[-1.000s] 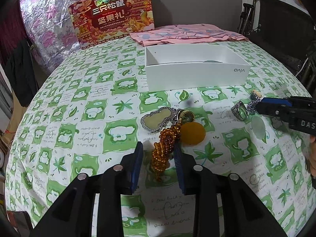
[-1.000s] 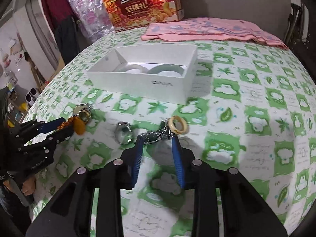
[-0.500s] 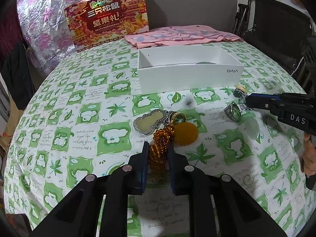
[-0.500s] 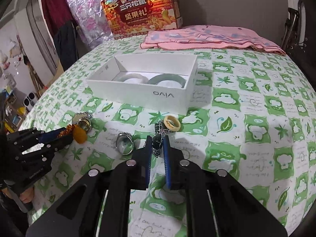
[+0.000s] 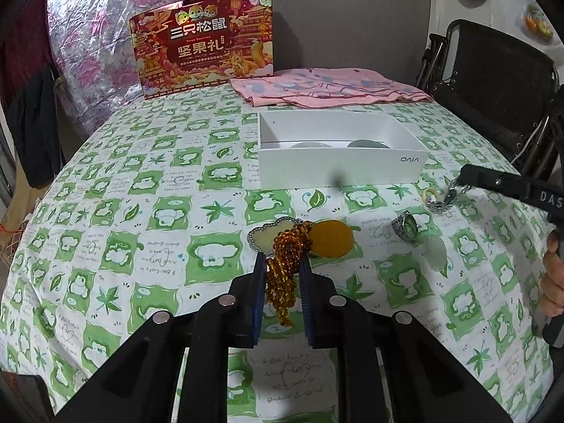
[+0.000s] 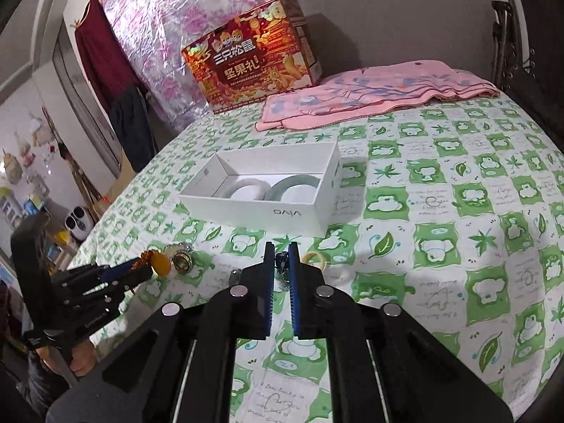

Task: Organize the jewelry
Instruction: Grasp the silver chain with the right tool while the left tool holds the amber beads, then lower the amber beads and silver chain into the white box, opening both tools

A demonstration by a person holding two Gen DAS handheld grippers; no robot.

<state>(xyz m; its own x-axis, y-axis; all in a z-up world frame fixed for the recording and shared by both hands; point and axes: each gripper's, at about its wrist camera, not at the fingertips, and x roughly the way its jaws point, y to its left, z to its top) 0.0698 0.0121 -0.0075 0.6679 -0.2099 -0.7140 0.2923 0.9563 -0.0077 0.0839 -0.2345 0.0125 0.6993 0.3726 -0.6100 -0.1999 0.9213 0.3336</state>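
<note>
My left gripper (image 5: 282, 258) is shut on a strand of amber beads (image 5: 286, 246), with an orange oval pendant (image 5: 333, 243) and a silver gourd-shaped pendant (image 5: 262, 239) bunched at its far end. My right gripper (image 6: 281, 249) is shut on a silver chain (image 6: 282, 264), and a cream ring (image 6: 315, 259) lies just right of it. An open white box (image 6: 319, 208) holds two pale jade bangles (image 6: 246, 190). In the left wrist view a silver ring with a green stone (image 5: 405, 229) and a pale jade leaf (image 5: 435, 252) lie on the green checked cloth (image 5: 141, 211).
A red gift box (image 5: 204, 38) stands at the table's back edge beside a folded pink cloth (image 5: 328, 86). A black folding chair (image 5: 493, 81) stands off the right side. A hand (image 5: 553, 282) holds the right gripper's handle.
Both grippers were open a second ago and have since shut, the left on the amber beads, the right on the silver chain. Both have risen, drawing their pieces up.
</note>
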